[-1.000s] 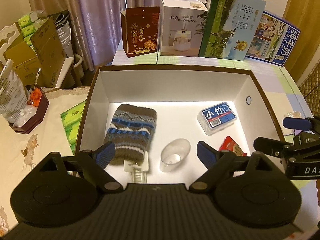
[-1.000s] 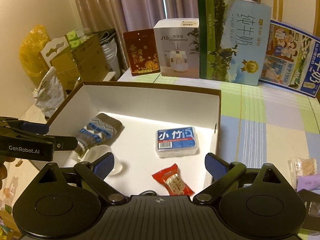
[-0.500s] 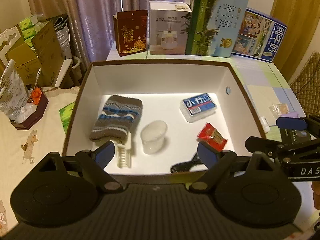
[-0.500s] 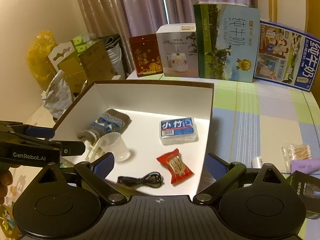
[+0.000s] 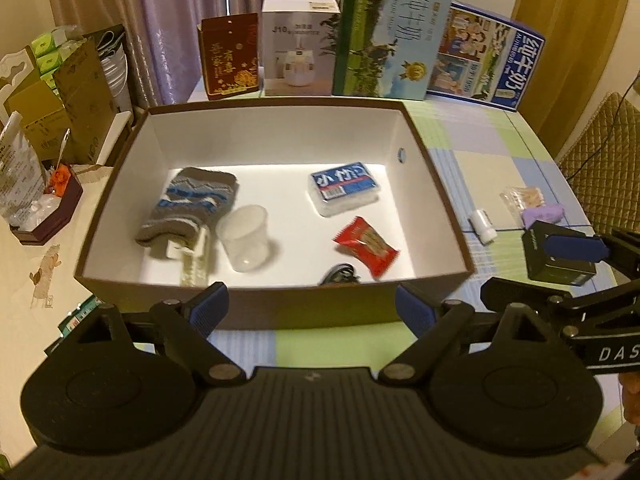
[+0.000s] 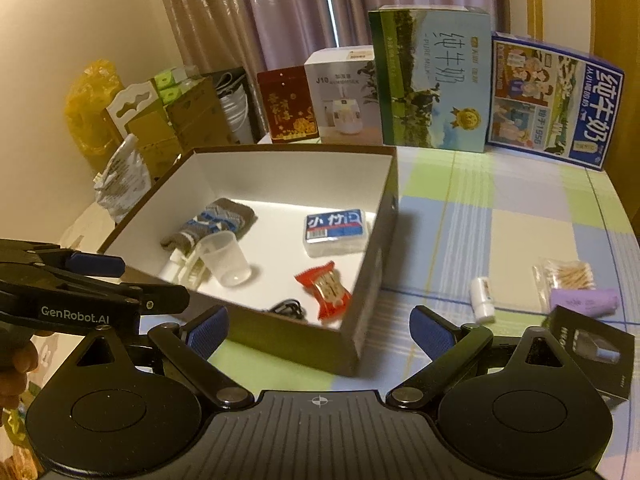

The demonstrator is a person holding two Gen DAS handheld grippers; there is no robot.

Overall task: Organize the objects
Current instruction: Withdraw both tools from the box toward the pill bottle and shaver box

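I have both tools spread wide with nothing between their pads. My left tool (image 5: 312, 308) hangs just short of the near wall of the open brown box (image 5: 280, 304), so everything inside lies ahead of and below its fingers. My right tool (image 6: 320, 332) sits at the box's near right corner, half over the box and half over the checked cloth on the desk (image 6: 500, 208).

Inside the white-lined box, from my left view: a knitted brown and blue sock (image 5: 192, 208) lies at the left, partly over a white plastic piece (image 5: 196, 264). A clear plastic cup (image 5: 244, 238) lies on its side, touching that piece. A blue-labelled pack of tissues (image 5: 344, 190) rests toward the back right. A red candy wrapper (image 5: 366, 248) lies nearer the front right, and a coiled black cable (image 5: 340, 276) peeks above the near wall beside it.

Outside the box, to the right of my right tool, the loose things lie on the desk: a small white tube (image 6: 482, 294), a clear bag of cotton swabs (image 6: 568, 276), a purple roll (image 6: 584, 300) just in front of the bag, and a black carton (image 6: 596, 352) nearest the tool, partly hidden behind its right finger. These four sit close together, well apart from the box wall.
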